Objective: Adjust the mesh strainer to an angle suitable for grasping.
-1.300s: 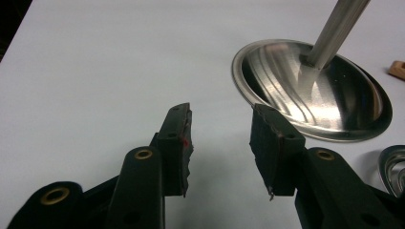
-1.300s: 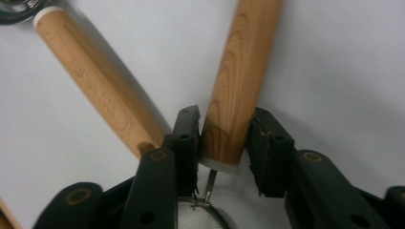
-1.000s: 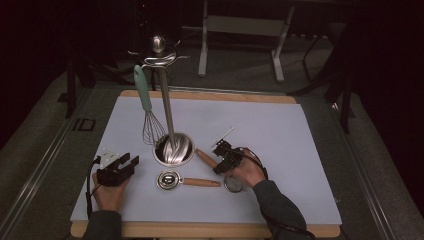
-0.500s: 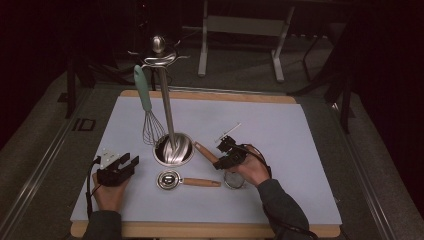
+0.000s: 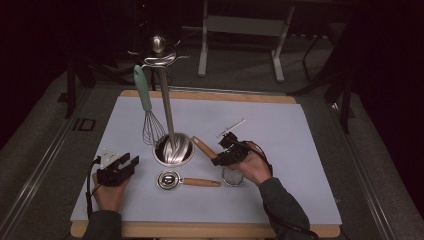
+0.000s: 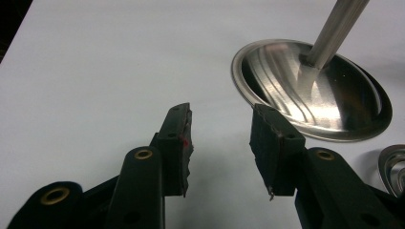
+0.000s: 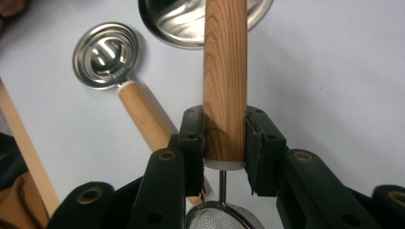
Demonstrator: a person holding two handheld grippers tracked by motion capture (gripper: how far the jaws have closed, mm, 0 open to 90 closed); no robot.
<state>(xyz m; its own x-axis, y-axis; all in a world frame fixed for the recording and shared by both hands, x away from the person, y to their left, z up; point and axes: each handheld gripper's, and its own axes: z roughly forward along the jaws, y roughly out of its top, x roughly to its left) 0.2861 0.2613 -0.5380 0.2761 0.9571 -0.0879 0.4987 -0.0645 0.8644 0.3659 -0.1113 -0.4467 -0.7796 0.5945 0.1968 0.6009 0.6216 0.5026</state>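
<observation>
1. Table [image 5: 320,227]: pale wooden top, its edge showing at the top and bottom of a light sheet [image 5: 300,150] that covers most of it.
2. Floor [image 5: 240,55]: grey, carpet-like, dim, across the upper middle of the high view.
3. Metal frame [image 5: 240,25]: grey legs and crossbar, upper centre.
4. Dark stands [image 5: 345,100]: at the right edge.
5. Light: falls on the table; upper corners near black.
</observation>
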